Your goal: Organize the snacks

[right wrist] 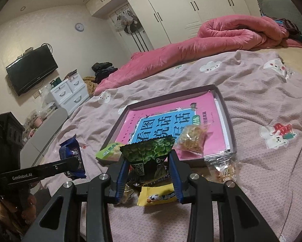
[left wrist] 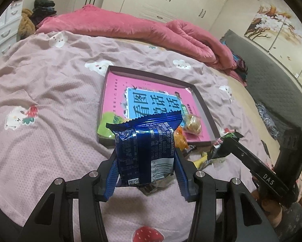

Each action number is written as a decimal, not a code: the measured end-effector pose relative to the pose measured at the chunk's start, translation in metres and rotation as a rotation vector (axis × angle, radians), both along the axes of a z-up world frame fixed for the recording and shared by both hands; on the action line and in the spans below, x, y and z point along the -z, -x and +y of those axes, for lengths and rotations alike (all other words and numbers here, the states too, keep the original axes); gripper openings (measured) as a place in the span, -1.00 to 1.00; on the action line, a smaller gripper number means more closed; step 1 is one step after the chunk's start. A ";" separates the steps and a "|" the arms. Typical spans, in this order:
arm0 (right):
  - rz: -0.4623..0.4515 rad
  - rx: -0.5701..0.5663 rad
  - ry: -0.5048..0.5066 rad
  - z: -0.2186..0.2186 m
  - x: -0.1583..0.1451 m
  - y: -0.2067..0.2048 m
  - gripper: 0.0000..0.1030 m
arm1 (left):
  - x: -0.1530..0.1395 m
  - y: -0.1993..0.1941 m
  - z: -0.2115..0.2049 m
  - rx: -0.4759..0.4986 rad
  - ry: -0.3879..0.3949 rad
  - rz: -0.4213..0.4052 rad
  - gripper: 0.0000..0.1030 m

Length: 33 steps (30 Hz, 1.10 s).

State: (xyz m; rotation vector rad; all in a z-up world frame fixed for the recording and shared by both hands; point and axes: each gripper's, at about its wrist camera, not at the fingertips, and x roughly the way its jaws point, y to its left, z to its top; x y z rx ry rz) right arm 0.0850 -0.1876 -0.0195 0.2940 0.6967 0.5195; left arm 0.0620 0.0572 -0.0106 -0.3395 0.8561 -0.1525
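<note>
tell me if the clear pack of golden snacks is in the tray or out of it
In. The clear pack of golden snacks lies inside the shallow tray, resting on the pink book near the tray's front edge.

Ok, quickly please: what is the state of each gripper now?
Left gripper: closed on the blue snack packet.
Right gripper: closed on the green snack packet.

Your stock: blue foil packet [left wrist: 145, 151], upright, barcode facing you, clamped off the bed; green pea packet [right wrist: 151, 157], upright, likewise clamped; clear packet of golden snack [right wrist: 193, 139] and light-green packet [right wrist: 108, 151] in the shallow box [right wrist: 229, 125]; yellow packet [right wrist: 159, 197] on the bedspread.
</note>
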 end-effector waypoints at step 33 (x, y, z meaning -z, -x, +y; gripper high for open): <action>-0.039 0.152 0.005 -0.034 -0.009 -0.015 -0.25 | -0.008 -0.051 0.001 -0.047 -0.008 -0.069 0.00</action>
